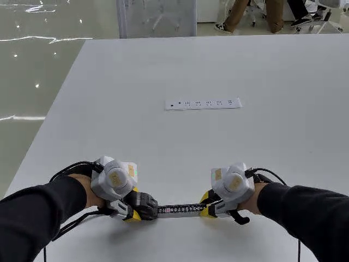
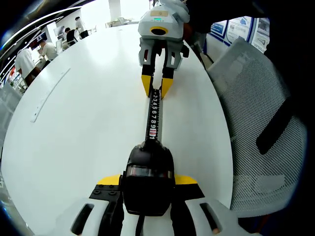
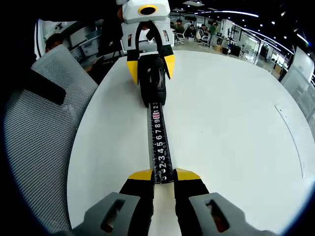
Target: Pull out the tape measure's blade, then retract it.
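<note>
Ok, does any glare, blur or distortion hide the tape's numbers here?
Head view: sharp, glare streaks on the glossy floor, blade numbers too small to read. Both gripper views: fisheye curves the table edge, but the digits are legible.

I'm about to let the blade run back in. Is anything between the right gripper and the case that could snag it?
Nothing visible does. The blade runs straight over bare table from the right gripper to the case in the left gripper. The power strip lies well beyond them.
</note>
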